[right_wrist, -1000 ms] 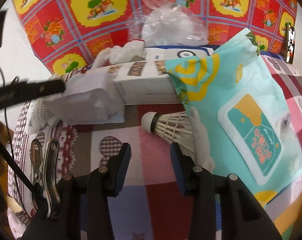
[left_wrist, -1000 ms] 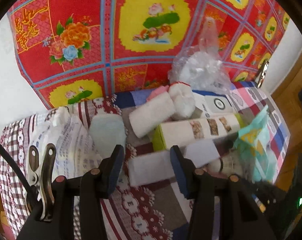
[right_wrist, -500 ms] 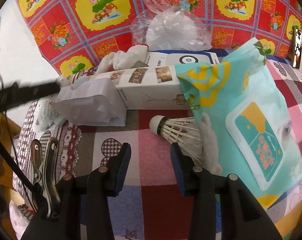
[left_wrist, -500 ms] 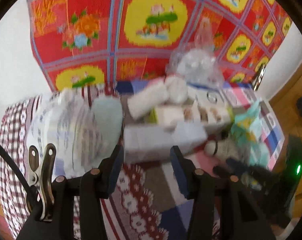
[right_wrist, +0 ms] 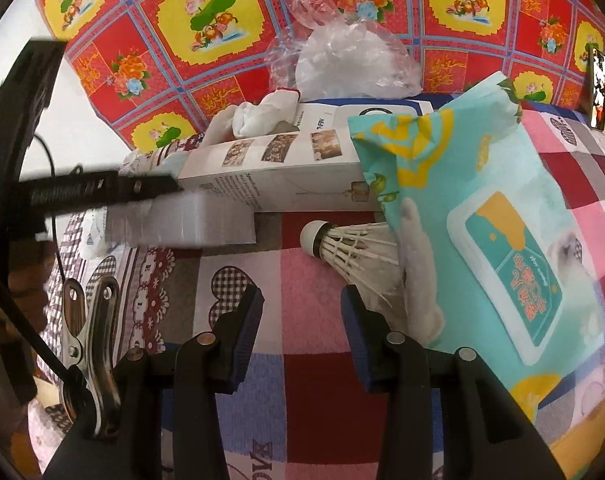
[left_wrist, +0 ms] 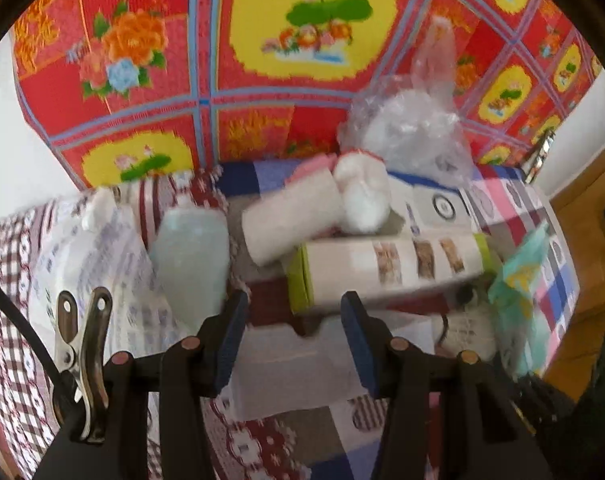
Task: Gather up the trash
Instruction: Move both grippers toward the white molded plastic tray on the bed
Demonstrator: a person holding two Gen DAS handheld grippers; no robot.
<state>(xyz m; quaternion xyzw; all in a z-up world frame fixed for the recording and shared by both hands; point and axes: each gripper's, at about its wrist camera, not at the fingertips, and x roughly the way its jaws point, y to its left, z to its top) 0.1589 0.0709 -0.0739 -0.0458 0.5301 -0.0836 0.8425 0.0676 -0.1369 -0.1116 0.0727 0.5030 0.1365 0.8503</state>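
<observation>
Left gripper [left_wrist: 292, 334]: jaws part open, pointing steeply down over a white packet [left_wrist: 298, 360] lying on the patchwork cloth [left_wrist: 310, 440]. The packet sits between the 2 blue pads; left wrist view is blurred, and I cannot tell whether the pads touch it. In the right wrist view the left gripper [right_wrist: 170, 188] shows as a dark bar at the far left, its tip over the same white packet [right_wrist: 194, 224].

Right gripper [right_wrist: 302, 334]: jaws part open, nothing between the pads, only pink and red cloth squares [right_wrist: 302, 280] below. A shuttlecock [right_wrist: 350, 252] lies on its side just beyond the right pad, cork end to the left, feathers running under the edge of a teal wipes pack [right_wrist: 494, 216] at the right.

Trash on the cloth, right wrist view: a long white box with 3 photo panels [right_wrist: 278, 176] lies just beyond the packet and the shuttlecock, its right end touching the teal pack. A crumpled white tissue [right_wrist: 262, 116] sits on its far side. A clear plastic bag [right_wrist: 350, 64] stands furthest back, against the red and yellow flowered cloth [right_wrist: 206, 12].

Left wrist view, far side of the box [left_wrist: 386, 268]: a white roll [left_wrist: 290, 216] leans on it. A pale blue item [left_wrist: 190, 256] lies to the left, beside a printed white pack [left_wrist: 102, 264].
</observation>
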